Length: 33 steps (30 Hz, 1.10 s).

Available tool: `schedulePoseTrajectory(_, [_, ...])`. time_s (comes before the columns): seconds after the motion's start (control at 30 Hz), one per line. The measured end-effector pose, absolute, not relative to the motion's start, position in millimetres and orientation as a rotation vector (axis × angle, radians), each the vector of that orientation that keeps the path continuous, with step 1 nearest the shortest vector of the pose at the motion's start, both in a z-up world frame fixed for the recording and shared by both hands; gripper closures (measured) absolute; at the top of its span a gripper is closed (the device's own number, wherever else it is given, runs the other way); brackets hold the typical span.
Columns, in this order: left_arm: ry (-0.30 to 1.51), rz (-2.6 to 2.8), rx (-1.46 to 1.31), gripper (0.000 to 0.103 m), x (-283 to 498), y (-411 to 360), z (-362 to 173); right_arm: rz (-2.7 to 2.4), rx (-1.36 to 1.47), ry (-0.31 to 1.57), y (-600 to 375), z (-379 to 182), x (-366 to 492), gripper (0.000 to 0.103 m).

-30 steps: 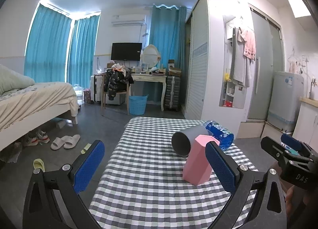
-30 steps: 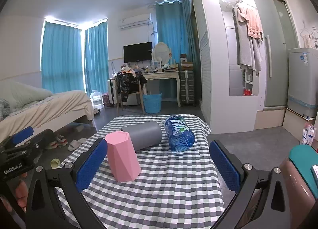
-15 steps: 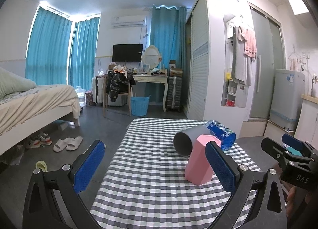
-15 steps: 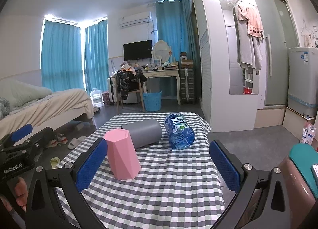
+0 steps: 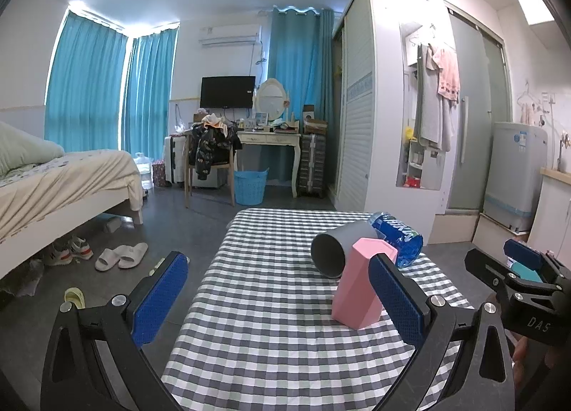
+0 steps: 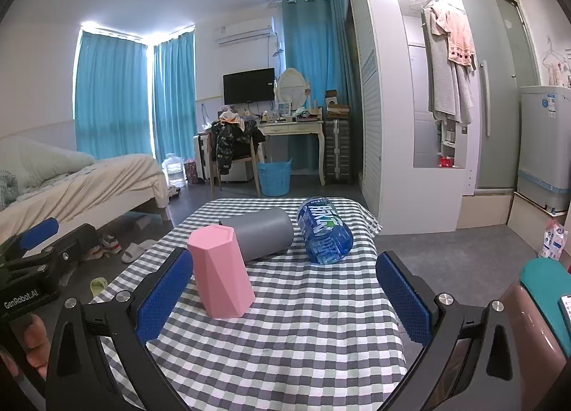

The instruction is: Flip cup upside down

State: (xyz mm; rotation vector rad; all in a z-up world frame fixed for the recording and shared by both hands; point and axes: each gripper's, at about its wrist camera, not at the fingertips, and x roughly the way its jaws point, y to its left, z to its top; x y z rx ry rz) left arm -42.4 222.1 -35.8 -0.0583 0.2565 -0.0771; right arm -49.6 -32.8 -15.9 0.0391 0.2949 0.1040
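Observation:
A pink faceted cup (image 5: 358,282) (image 6: 221,270) stands on the checkered table (image 5: 271,304) (image 6: 307,321), wider end down. A grey cup (image 5: 339,248) (image 6: 262,237) lies on its side behind it, its mouth facing left. My left gripper (image 5: 282,304) is open and empty, with the pink cup just beyond its right finger (image 5: 396,300). My right gripper (image 6: 285,298) is open and empty, with the pink cup just beyond its left finger (image 6: 162,296). Each gripper shows at the edge of the other's view.
A blue water bottle (image 5: 396,237) (image 6: 324,234) lies on its side beside the grey cup at the far right of the table. A bed (image 5: 53,182) stands to the left, slippers (image 5: 121,255) on the floor, a wardrobe (image 5: 378,107) to the right.
Both grippers have shifted slightly; the cups and the bottle have stayed in place. Both grippers have stayed open.

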Motion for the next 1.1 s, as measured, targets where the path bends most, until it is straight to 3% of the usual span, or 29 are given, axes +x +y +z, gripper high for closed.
schedulePoseTrajectory(1.1, [0.247,-0.067,-0.054,0.0,-45.6,224.0,-37.4,0.099,0.035,0.31,-32.3,-21.2,-47.8,0.0])
